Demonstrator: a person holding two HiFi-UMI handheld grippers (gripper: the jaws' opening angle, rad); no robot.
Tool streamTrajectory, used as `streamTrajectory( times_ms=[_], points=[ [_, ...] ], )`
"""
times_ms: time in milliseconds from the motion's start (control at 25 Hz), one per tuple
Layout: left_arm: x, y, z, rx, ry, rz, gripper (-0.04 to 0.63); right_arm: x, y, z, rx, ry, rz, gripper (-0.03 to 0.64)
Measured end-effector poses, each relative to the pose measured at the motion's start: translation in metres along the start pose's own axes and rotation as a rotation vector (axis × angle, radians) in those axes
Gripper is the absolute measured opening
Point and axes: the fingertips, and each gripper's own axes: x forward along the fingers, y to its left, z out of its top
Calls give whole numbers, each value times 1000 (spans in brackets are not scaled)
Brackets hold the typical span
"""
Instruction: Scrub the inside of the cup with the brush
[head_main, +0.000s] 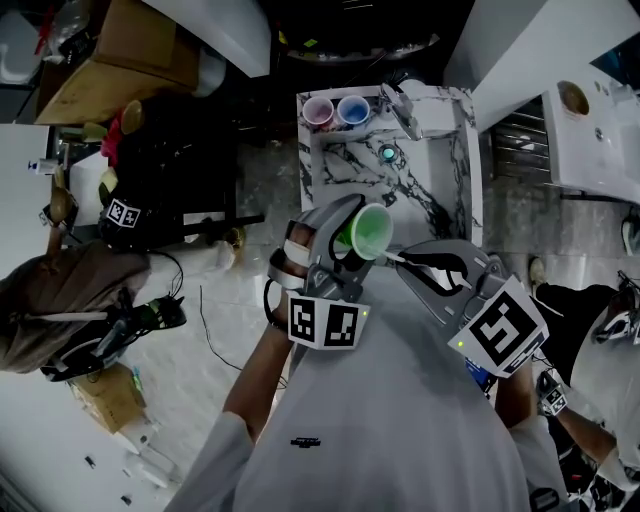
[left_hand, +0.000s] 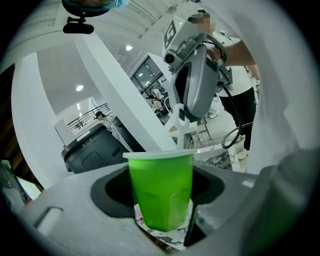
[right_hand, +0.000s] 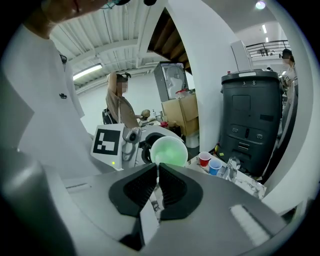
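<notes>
Left gripper (left_hand: 161, 200): jaws clamped on green cup (head_main: 372, 231), mouth tipped toward right gripper (right_hand: 156, 187). Right jaws nearly together, pinching thin white brush (left_hand: 183, 131) handle, far end at cup's mouth. Cup held over marble sink's (head_main: 440, 205) near edge. Red cup (head_main: 318, 110) and blue cup (head_main: 352, 108) stand at sink's far corner.

Grey tee (head_main: 390, 420), grey L claw (head_main: 362, 232), R claw (head_main: 402, 262), b&w cubes (head_main: 325, 322)
</notes>
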Motion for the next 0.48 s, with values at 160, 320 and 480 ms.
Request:
streamTrajectory(
  times_ms=[160,320,480],
  points=[
    [1,-2,2,2,0,-5,290,-3,-3,10,23,-65,12,23],
    [2,-7,3,19,6,-11,290,-10,-21,17,83,-138,-62,23],
    [-1,-8,3,20,5,-13,290,-17,-35,15,113,-149,-123,23]
  ],
)
